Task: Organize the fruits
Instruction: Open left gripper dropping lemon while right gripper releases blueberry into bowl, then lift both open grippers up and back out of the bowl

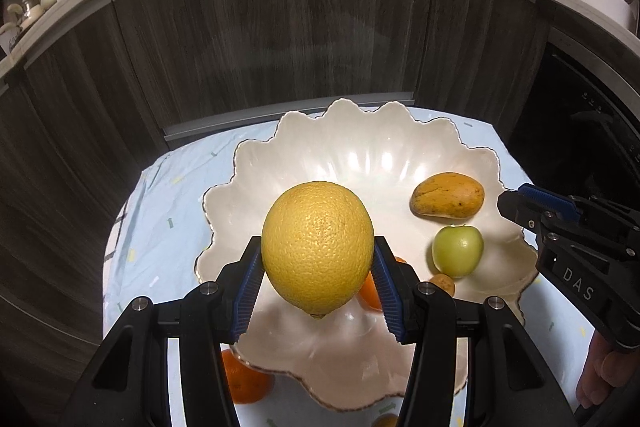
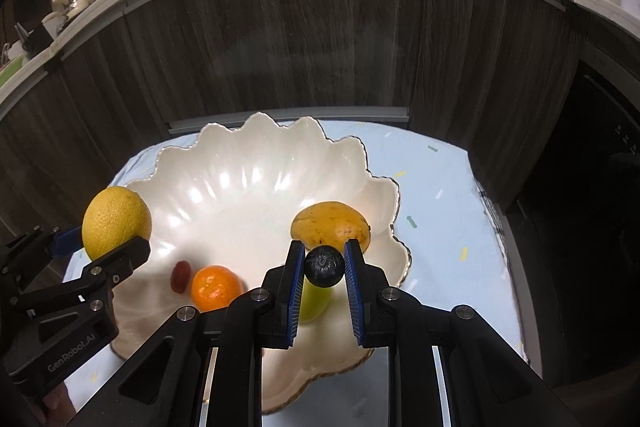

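Note:
My left gripper (image 1: 318,243) is shut on a large yellow citrus (image 1: 318,227) and holds it over the near left part of a white scalloped bowl (image 1: 360,155). In the bowl lie a mango (image 1: 448,195), a green apple (image 1: 458,251), a small brown fruit (image 1: 442,283) and an orange (image 1: 370,293) half hidden by my finger. My right gripper (image 2: 324,255) is shut on a small dark round fruit (image 2: 324,267) above the bowl's (image 2: 240,163) right side, over the mango (image 2: 330,223) and apple (image 2: 316,303). An orange (image 2: 214,287) and a small red fruit (image 2: 181,275) lie at the bowl's bottom.
The bowl stands on a table with a light blue cloth (image 1: 160,227). Another orange (image 1: 244,379) lies on the cloth by the bowl's near rim. Dark wood cabinet fronts (image 1: 280,47) rise right behind the table, and a dark appliance (image 1: 592,131) stands to the right.

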The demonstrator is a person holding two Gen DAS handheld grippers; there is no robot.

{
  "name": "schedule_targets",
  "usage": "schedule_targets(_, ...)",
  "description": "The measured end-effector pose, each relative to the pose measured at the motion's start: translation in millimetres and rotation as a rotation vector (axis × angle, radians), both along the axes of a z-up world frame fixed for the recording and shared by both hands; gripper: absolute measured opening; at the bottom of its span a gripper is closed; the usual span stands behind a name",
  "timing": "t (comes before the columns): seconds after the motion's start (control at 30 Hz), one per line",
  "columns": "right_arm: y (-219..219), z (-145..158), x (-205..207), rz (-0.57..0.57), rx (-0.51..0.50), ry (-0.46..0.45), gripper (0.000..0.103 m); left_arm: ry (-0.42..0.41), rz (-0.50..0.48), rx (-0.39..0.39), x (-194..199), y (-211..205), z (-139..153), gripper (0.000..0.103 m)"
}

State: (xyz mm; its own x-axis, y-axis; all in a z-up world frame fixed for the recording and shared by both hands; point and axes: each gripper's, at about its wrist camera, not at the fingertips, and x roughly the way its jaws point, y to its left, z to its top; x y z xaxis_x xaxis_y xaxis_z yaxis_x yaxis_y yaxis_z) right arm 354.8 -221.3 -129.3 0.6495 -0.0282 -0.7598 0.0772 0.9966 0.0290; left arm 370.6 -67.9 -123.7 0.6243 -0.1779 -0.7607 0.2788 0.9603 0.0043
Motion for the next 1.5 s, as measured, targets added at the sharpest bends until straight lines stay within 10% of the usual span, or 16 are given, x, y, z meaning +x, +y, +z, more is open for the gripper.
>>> schedule_targets(0.6, 0.7, -16.0, 20.1, 0.004, -0.006, 0.054, 0.024, 0.090, 0.008, -0.004, 18.2, 0.1, -20.8, 0.056)
schedule_targets(0.73, -1.1, -13.0, 16.3, -0.022, -0.007, 0.033, 0.058, 0.034, 0.009, 0.023, 12.3, -1.2, -11.8, 0.079)
schedule_targets(0.97, -3.0, -4.2, 10.8, -0.055, -0.022, 0.009, 0.076, 0.015, 0.025, 0.018, 8.2, 1.5, -1.5, 0.090)
schedule_targets(1.5, 20.9, 22.1, -14.4, -0.017, -0.015, -0.041, 0.077, 0.002, 0.087, 0.006, -27.8, 27.1, 16.2, 0.095)
